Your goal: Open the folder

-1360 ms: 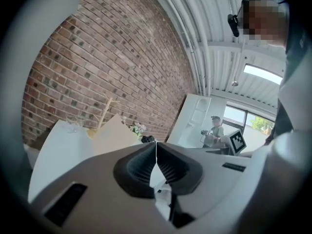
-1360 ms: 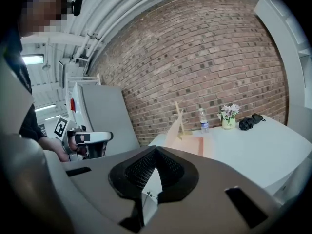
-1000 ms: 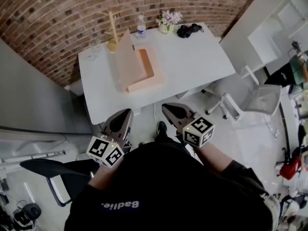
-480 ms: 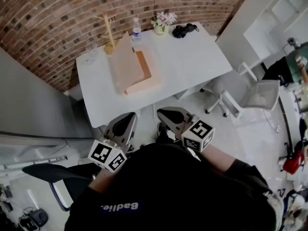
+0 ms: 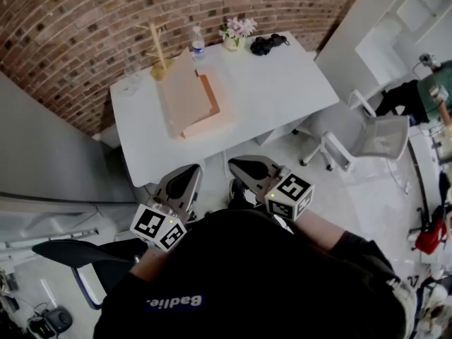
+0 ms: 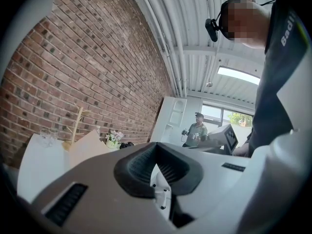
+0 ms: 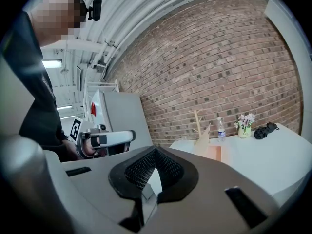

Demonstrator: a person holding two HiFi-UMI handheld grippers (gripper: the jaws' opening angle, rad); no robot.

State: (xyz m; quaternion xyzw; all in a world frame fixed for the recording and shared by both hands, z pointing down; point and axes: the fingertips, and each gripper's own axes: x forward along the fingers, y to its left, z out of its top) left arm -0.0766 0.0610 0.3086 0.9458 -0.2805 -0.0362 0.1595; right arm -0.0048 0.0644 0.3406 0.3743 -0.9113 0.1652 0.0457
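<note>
— What room do I have, left to right?
— Brick wall (image 5: 78, 27) on the left, then the white table (image 5: 282, 83). Its near edge is well ahead of my grippers, with bare floor (image 5: 215, 162) between.
— And the folder (image 5: 189, 99)?
— On the table's left half, one cover raised. My left gripper (image 5: 188, 169) and right gripper (image 5: 237, 165) are both pinched closed on nothing. Office chair (image 5: 378, 136) far right.
— What's changed?
— The table has drifted slightly left in the head view. My grippers have barely shifted.

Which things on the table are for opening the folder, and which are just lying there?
For the job: peach cardboard folder.
Lying about: clear plastic water bottle, small vase of pale flowers, black bundle, wooden branched stand.
</note>
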